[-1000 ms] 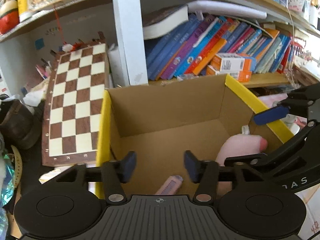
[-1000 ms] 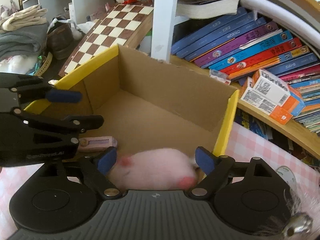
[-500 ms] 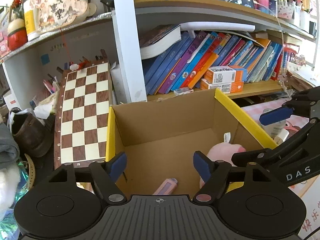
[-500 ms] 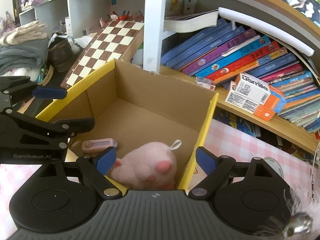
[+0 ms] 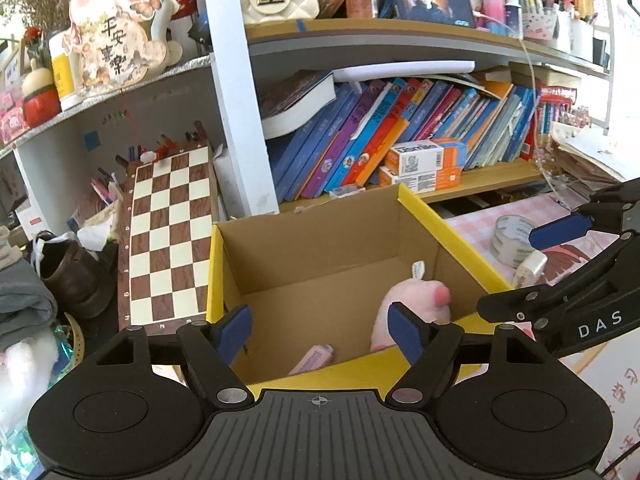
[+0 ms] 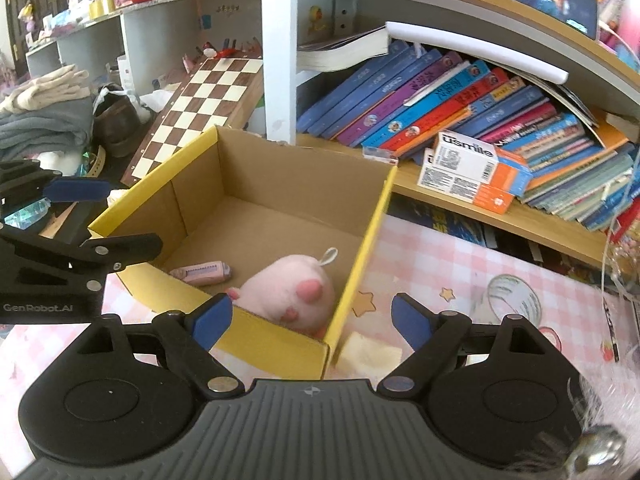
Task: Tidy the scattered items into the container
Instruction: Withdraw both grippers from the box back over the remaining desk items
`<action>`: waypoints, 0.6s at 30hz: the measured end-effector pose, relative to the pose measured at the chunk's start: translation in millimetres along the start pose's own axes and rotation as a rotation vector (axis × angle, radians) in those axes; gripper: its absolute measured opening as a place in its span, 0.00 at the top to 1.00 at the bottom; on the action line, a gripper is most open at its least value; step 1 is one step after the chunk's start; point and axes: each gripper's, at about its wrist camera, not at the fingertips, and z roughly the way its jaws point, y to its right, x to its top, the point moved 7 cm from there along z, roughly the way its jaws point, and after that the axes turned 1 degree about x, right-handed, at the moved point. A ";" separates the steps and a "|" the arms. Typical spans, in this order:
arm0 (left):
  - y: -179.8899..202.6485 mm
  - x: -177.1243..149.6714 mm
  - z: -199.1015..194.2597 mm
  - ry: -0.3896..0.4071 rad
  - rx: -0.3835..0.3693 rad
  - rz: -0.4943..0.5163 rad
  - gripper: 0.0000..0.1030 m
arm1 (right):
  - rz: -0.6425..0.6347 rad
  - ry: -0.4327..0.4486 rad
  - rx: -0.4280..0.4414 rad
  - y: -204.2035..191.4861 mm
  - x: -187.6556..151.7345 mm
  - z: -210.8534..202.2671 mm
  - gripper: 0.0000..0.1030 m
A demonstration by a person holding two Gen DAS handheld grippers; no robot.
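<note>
A cardboard box with yellow rims (image 5: 440, 222) (image 6: 360, 240) stands on the pink checked table. Inside lie a pink plush toy (image 5: 412, 304) (image 6: 292, 292) with a white loop and a small pink utility knife (image 5: 312, 360) (image 6: 204, 273). My left gripper (image 5: 322, 330) is open and empty, above the box's near rim. My right gripper (image 6: 312, 320) is open and empty, above the box's near right corner. Each gripper shows at the edge of the other's view.
A roll of clear tape (image 5: 512, 240) and a small white item (image 5: 530, 266) lie on the table right of the box. A yellow sponge-like piece (image 6: 370, 354) lies by the box corner. A chessboard (image 5: 168, 236) leans left; bookshelves (image 6: 460, 108) stand behind.
Both grippers have pulled back and up out of the box and opened wider. The plush toy, between the right gripper's fingers a second ago, now lies in the box.
</note>
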 end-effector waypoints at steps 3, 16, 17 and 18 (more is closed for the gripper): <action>4.9 -0.5 -9.6 0.007 0.001 0.004 0.25 | 0.016 0.009 -0.006 3.4 -5.3 -9.7 0.16; 26.2 -6.2 -37.9 0.018 -0.001 0.020 0.25 | 0.066 0.021 -0.016 16.5 -31.5 -42.2 0.16; 28.8 -6.9 -39.4 0.017 -0.002 0.021 0.25 | 0.069 0.022 -0.018 17.6 -33.3 -44.3 0.16; 30.9 -7.4 -40.5 0.016 -0.003 0.022 0.25 | 0.072 0.023 -0.021 18.8 -35.1 -46.4 0.16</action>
